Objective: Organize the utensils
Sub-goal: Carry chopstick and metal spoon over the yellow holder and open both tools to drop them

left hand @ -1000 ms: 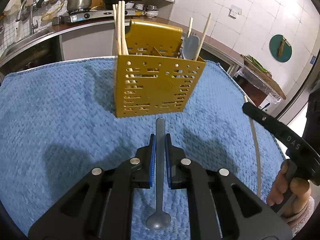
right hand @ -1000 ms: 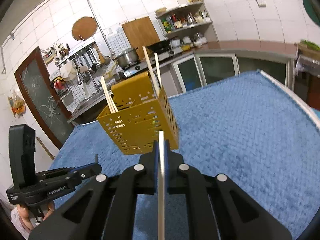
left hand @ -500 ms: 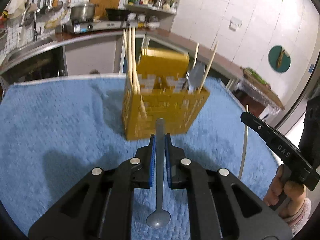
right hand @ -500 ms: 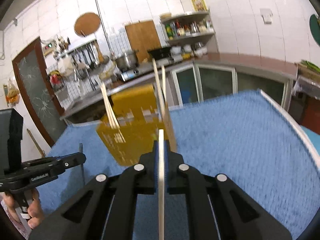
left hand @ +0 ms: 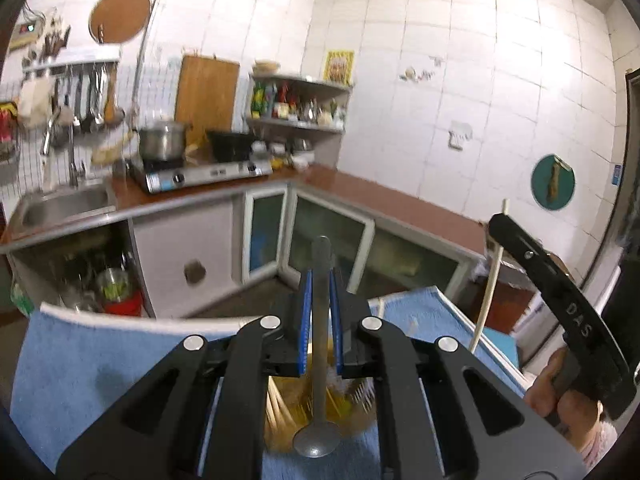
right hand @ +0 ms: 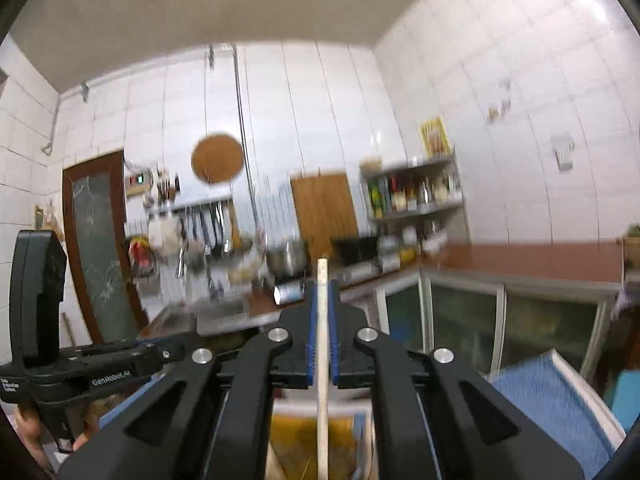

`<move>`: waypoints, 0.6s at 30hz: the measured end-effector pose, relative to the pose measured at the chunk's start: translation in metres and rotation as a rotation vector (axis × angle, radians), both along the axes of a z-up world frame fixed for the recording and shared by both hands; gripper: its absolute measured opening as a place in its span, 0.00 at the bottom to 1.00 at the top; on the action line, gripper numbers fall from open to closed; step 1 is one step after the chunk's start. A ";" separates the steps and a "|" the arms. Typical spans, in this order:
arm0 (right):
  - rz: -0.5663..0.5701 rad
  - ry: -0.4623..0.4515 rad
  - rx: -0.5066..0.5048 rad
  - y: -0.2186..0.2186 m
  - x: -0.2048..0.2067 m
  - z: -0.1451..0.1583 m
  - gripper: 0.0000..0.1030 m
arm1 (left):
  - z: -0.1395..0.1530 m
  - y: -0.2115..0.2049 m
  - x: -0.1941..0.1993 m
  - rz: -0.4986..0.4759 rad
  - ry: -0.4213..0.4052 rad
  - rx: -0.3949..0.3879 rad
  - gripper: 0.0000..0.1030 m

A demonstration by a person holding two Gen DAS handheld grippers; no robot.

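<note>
Left wrist view: the left gripper is clenching its jaws on a grey spoon, bowl end hanging nearest the camera over the yellow utensil holder, which is standing on the blue-towelled worktop.

Right wrist view: the right gripper is pinching a pale chopstick upright, its lower end pointing down over the utensil holder below.

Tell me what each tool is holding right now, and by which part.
The left tool is shut on a grey spoon, gripped on the handle, bowl end toward the camera. The right tool is shut on a pale chopstick, gripped along its shaft.
</note>
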State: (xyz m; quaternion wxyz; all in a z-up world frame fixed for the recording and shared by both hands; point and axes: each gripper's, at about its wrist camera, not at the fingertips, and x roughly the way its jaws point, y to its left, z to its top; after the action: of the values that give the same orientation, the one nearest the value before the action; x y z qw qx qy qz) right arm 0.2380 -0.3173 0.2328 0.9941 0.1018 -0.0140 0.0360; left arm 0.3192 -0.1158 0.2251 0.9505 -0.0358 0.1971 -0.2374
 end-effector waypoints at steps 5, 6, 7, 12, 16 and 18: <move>-0.038 -0.101 0.019 -0.001 0.023 -0.021 0.05 | -0.020 -0.022 0.019 0.038 -0.110 0.051 0.07; -0.040 -0.105 0.021 -0.002 0.025 -0.026 0.05 | -0.026 -0.025 0.021 0.034 -0.112 0.056 0.07; -0.035 -0.105 0.024 -0.003 0.030 -0.033 0.05 | -0.031 -0.026 0.024 0.029 -0.106 0.058 0.07; -0.022 -0.080 0.005 -0.006 0.042 -0.065 0.05 | -0.071 -0.027 0.033 0.008 -0.057 0.060 0.07; -0.024 -0.035 -0.022 -0.008 0.043 -0.093 0.05 | -0.099 -0.023 0.033 -0.003 -0.024 0.071 0.07; -0.024 -0.003 -0.034 -0.006 0.043 -0.106 0.06 | -0.109 -0.021 0.031 -0.003 -0.010 0.071 0.07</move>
State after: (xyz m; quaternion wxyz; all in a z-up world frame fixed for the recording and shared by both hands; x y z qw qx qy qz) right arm 0.2812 -0.3237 0.1263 0.9960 0.0845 -0.0163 0.0246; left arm 0.3506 -0.1363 0.1156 0.9519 -0.0007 0.2005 -0.2318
